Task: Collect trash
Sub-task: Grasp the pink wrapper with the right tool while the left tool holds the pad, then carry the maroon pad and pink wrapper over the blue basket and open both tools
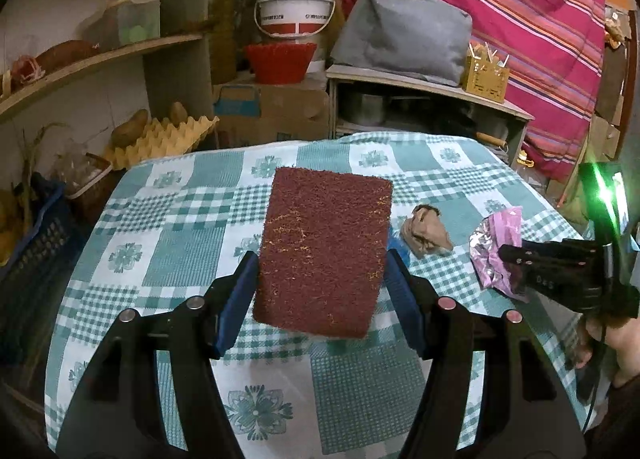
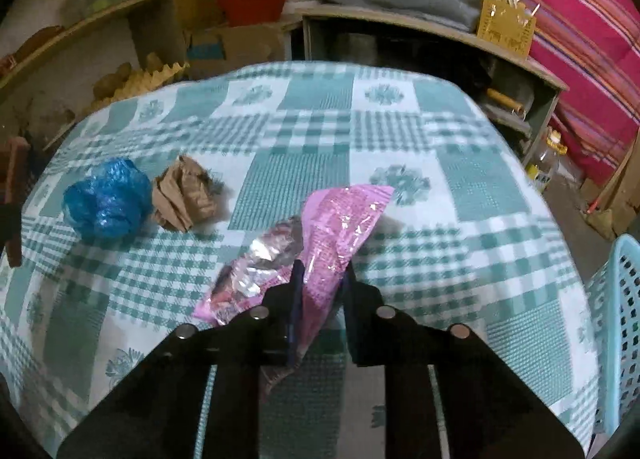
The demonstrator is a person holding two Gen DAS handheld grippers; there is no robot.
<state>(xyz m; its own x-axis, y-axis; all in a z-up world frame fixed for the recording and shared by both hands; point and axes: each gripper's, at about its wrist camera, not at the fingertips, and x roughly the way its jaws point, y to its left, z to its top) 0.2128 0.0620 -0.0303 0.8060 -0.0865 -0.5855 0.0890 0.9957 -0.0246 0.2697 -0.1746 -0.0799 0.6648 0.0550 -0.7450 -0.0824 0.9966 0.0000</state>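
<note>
My left gripper (image 1: pixel 322 259) is shut on a dark red scouring pad (image 1: pixel 324 243), its blue pads pressing both long edges, and holds it above the table. A pink foil wrapper (image 2: pixel 340 215) lies on the checked cloth with its near end pinched between the fingers of my right gripper (image 2: pixel 323 267), which is shut on it. The left wrist view shows that same wrapper (image 1: pixel 496 235) and the right gripper (image 1: pixel 516 259) at the right. A crumpled brown paper (image 2: pixel 184 195) and a blue plastic wad (image 2: pixel 106 199) sit side by side to the left of the wrapper.
The round table (image 2: pixel 400 139) wears a teal checked cloth. A light blue plastic basket (image 2: pixel 616 319) stands off its right edge. Behind are shelves with a yellow egg tray (image 1: pixel 160 139), a red bowl (image 1: pixel 280 61), a white bucket (image 1: pixel 294 9) and a grey cushion (image 1: pixel 400 35).
</note>
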